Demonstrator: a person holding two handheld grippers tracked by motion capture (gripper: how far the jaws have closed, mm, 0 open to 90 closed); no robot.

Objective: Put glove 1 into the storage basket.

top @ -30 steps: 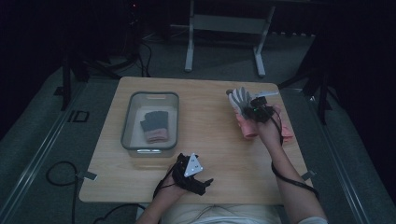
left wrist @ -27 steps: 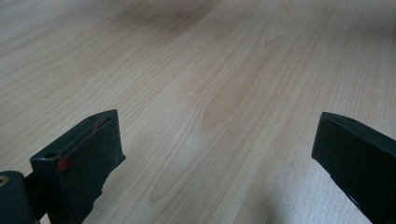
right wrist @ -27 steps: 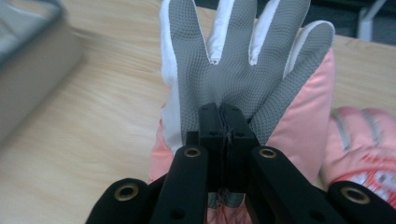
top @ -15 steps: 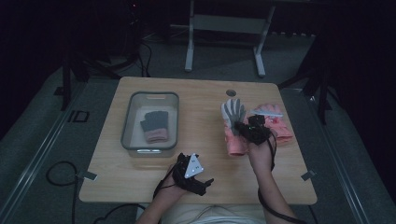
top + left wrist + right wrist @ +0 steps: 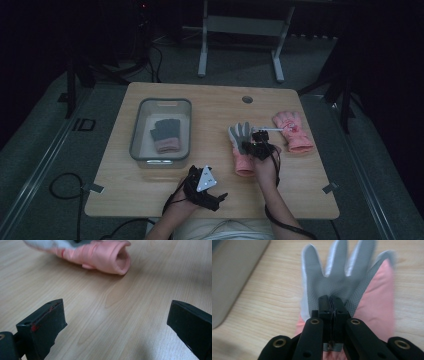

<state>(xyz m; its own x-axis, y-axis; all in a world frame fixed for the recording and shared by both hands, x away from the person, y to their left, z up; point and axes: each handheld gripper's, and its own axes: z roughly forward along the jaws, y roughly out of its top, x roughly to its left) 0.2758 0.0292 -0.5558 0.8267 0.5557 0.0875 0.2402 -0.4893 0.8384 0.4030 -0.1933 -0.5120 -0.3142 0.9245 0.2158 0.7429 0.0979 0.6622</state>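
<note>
A second earlier the right gripper (image 5: 256, 141) had been at the far right of the desk (image 5: 210, 105), beside the second pink glove (image 5: 292, 131). It had since travelled left and nearer, bringing the pink-and-grey glove (image 5: 242, 145) with it, so that this glove now lay near the middle of the desk, well apart from its mate and closer to the clear bin (image 5: 161, 131). The left gripper (image 5: 204, 186) had not shifted; it rested at the near edge.

Judged from that drift, the glove was being carried toward the bin, where a grey glove with a pink cuff (image 5: 165, 135) already lay, and the move was about halfway done.

In the right gripper view the fingers (image 5: 338, 305) were pressed together on a pinch of the glove's grey mesh palm, the glove's own fingertips spreading away beyond them and its pink side showing to the right. The bin's wall stood at the left edge of that view.

In the left gripper view the fingers (image 5: 43, 323) stood wide apart over bare wood, holding nothing, with the glove's pink cuff lying farther off, apart from them.
</note>
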